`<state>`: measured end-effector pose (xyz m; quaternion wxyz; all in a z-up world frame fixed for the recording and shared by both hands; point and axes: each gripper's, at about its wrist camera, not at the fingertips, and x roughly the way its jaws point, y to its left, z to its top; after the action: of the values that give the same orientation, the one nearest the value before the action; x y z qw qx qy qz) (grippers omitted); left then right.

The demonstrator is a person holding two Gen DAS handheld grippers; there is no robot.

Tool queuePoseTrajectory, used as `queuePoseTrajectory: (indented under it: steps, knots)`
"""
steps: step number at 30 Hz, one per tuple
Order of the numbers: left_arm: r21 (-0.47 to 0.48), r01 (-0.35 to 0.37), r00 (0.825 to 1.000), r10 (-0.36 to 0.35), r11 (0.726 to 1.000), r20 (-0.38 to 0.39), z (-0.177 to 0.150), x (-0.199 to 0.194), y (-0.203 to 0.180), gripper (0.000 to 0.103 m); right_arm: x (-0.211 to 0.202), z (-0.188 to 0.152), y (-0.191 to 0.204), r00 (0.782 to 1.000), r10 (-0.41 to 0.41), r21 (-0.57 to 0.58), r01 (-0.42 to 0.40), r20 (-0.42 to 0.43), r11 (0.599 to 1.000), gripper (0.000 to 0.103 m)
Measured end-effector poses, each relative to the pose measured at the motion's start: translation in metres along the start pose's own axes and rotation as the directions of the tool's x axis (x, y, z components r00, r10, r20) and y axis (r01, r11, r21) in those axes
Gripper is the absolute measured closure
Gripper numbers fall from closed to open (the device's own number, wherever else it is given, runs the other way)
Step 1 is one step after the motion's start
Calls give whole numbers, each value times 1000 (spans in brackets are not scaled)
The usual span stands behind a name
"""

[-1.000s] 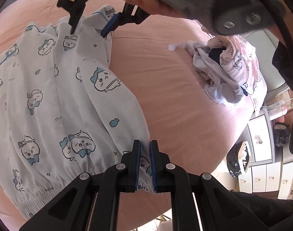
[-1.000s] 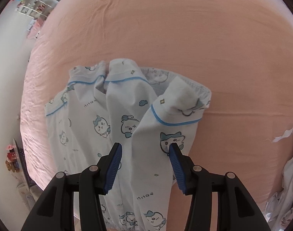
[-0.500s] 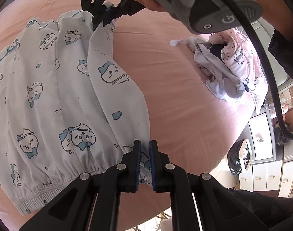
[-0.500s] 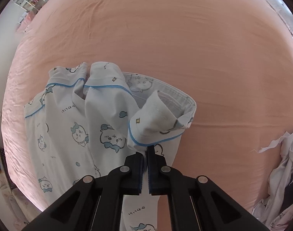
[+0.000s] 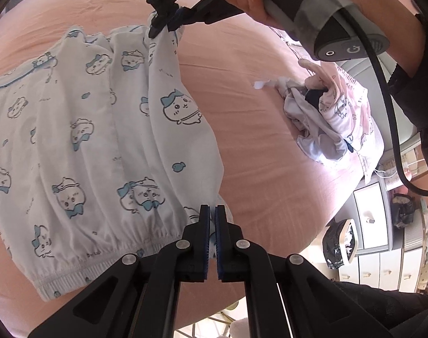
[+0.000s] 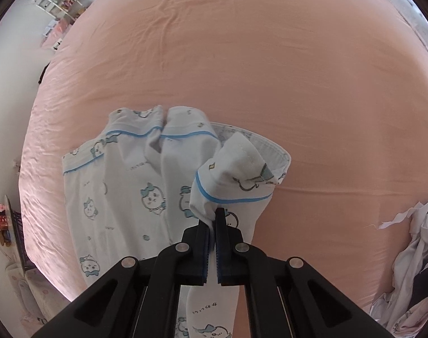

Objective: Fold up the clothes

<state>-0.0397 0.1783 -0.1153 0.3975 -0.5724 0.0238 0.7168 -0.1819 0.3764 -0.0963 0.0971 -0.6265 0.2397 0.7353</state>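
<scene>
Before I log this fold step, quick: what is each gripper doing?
Left gripper: shut on the white cartoon-print pants at the elastic waistband.
Right gripper: shut on the same pants near the blue-trimmed cuff.

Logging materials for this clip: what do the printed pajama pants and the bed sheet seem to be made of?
Pajama pants: thin, matte woven fabric, probably cotton; it gathers at an elastic waistband and drapes softly from both shut grippers. Bed sheet: matte peach cloth, likely cotton or a blend, showing fine wrinkles.
</scene>
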Motion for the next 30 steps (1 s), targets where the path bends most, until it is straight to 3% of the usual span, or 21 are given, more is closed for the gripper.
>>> queuePoseTrajectory:
  steps: [5, 9, 11, 13, 14, 15, 16, 17, 18, 24, 30]
  knots:
    - [-44, 7, 1000, -6, 999, 24, -2, -13, 12, 101, -16, -5, 8, 999, 25, -50, -24, 21, 998, 102]
    - [-125, 94, 995, -91, 988, 31, -4, -10, 21, 100, -11, 17, 37, 999, 28, -84, -25, 33, 996, 102]
    - [-170, 117, 993, -114, 978, 24, -2, -5, 22, 97, -2, 12, 51, 999, 28, -87, -25, 32, 996, 102]
    - [-198, 128, 992, -128, 972, 15, -1, 1, 19, 87, -5, 11, 50, 999, 29, -91, -26, 26, 995, 102]
    - [-210, 136, 991, -136, 968, 16, 0, 2, 18, 73, -7, 10, 50, 999, 31, -90, -28, 25, 996, 102]
    - [-220, 146, 989, -145, 965, 24, 0, 3, 17, 50, -9, 10, 50, 999, 32, -90, -30, 24, 995, 102]
    - [-228, 154, 988, -150, 961, 34, 1, 3, 16, 36, -9, 9, 50, 999, 34, -89, -32, 23, 996, 102]
    - [-233, 160, 987, -154, 959, 43, 2, 3, 14, 12, -3, 8, 52, 999, 38, -87, -36, 22, 996, 102]
    - [-231, 158, 987, -150, 960, 49, 2, 3, 12, 10, 1, 8, 53, 999, 41, -84, -39, 22, 996, 102]
    - [-187, -27, 1000, 28, 982, 1, 12, 26, -11, 10, -1, 15, 42, 998, 61, -40, -60, 14, 997, 102]
    - [-122, -222, 975, 217, 967, -52, 17, 56, -35, 10, -4, 13, 35, 997, 76, -47, -76, 15, 996, 102]
